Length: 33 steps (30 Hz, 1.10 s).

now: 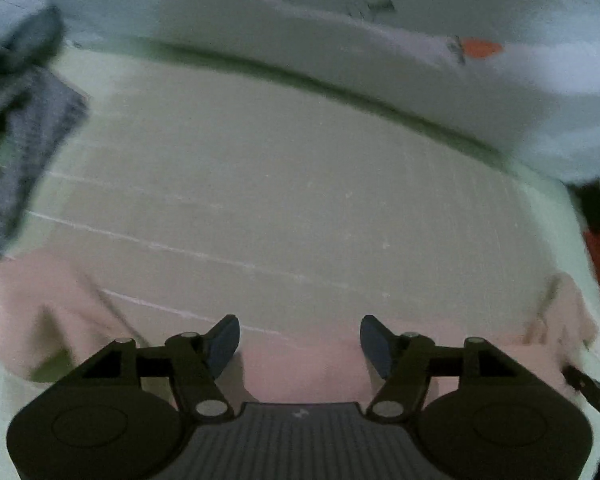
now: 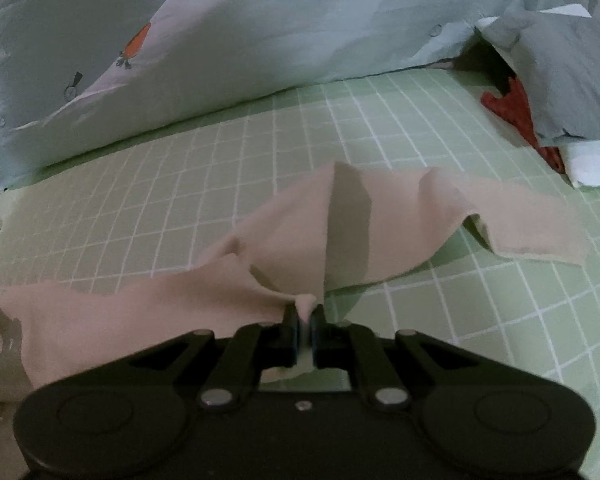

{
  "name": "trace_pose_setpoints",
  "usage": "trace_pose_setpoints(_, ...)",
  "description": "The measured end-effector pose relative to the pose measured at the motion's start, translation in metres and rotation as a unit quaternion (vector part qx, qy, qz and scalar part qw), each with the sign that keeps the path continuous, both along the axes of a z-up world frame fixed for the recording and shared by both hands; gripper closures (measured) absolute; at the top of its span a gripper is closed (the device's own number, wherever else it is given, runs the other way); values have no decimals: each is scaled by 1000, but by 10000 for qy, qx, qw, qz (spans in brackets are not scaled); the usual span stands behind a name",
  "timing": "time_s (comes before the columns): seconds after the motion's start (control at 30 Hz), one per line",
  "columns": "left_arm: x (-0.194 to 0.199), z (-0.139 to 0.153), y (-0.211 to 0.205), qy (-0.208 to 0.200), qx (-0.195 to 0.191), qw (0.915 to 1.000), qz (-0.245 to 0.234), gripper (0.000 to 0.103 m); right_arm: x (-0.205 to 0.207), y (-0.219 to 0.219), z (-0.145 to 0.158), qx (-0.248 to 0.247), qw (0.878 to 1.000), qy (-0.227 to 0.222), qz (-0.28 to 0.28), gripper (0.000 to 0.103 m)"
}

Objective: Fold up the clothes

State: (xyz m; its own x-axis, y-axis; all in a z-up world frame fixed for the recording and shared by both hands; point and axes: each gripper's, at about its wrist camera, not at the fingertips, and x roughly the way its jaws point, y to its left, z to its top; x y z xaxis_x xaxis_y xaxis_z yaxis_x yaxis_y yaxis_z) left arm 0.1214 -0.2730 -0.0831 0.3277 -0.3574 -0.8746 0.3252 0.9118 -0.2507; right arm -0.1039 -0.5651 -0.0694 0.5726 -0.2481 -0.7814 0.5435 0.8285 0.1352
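The right gripper [image 2: 305,320] has its jaws clamped on an edge of the beige cloth [image 2: 364,232], lifting it off the green sheet [image 2: 480,320] for folding. The left gripper [image 1: 299,344] hangs over the cloth, jaws apart, probably ready to grasp.

Open stretch of green grid sheet [image 2: 440,120] ahead, hemmed at the far edge by a bulky pale quilt [image 2: 260,32], at far right by grey bedding [image 2: 568,80], with the beige garment [image 2: 380,224] humped mid-sheet.
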Motion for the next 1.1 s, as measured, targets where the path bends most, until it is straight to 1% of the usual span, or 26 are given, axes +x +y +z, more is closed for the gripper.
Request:
trace_pose_setpoints(0.1, -2, -8, -1, 208, -169, 9994, -222, 36, -2, 1, 1, -8, 10000, -18, -57, 96)
trace_pose_setpoints(0.17, -7, -9, 1, 325, -233, 9987, -317, 40, -2, 3, 4, -60, 10000, 2, -56, 96)
trace_pose_setpoints(0.2, -11, -8, 0, 355, -202, 9986, -338, 51, -1, 5, 5, -92, 9999, 23, -50, 96)
trace_pose_setpoints(0.23, -14, -7, 0, 355, -133, 9985, -404, 58, -1, 6, 6, -119, 9999, 49, -40, 96)
trace_pose_setpoints(0.27, -17, -6, -1, 333, -33, 9982, -505, 72, -1, 7, 9, -130, 9999, 47, -39, 96)
trace_pose_setpoints(0.3, -21, -5, -1, 252, 60, 9980, -577, 80, -1, 8, 11, -141, 9999, 46, -37, 96)
trace_pose_setpoints(0.33, -21, -4, 0, 191, 80, 9983, -548, 83, -2, 9, 14, -158, 9999, 38, -35, 96)
trace_pose_setpoints(0.37, -21, -4, 3, 181, 47, 9988, -459, 90, -1, 9, 17, -194, 9998, 12, -34, 96)
trace_pose_setpoints(0.4, -20, -4, 6, 171, 14, 9992, -371, 94, -1, 10, 19, -230, 9997, -15, -32, 96)
trace_pose_setpoints(0.5, -18, 6, 13, -22, -75, 9998, -177, 96, 1, 12, 25, -343, 9994, -80, -30, 96)
trace_pose_setpoints(0.63, -6, 26, 14, -391, -159, 9991, -95, 97, 10, 14, 38, -558, 9981, -211, 116, 96)
trace_pose_setpoints(0.77, 22, 46, 8, -761, -255, 9968, 5, 97, 31, 11, 58, -837, 9944, -531, 356, 96)
trace_pose_setpoints(0.83, 47, 58, 3, -969, -287, 9948, 86, 97, 51, 5, 70, -953, 9917, -724, 474, 96)
trace_pose_setpoints(0.97, 97, 77, -8, -1422, -225, 9891, 309, 97, 106, -11, 82, -937, 9879, -1100, 569, 97)
trace_pose_setpoints(1.03, 124, 76, -16, -1505, -159, 9876, 412, 97, 138, -14, 79, -1096, 9850, -1141, 689, 97)
trace_pose_setpoints(1.1, 149, 66, -25, -1479, -63, 9876, 521, 97, 170, -17, 72, -1272, 9831, -1034, 812, 97)
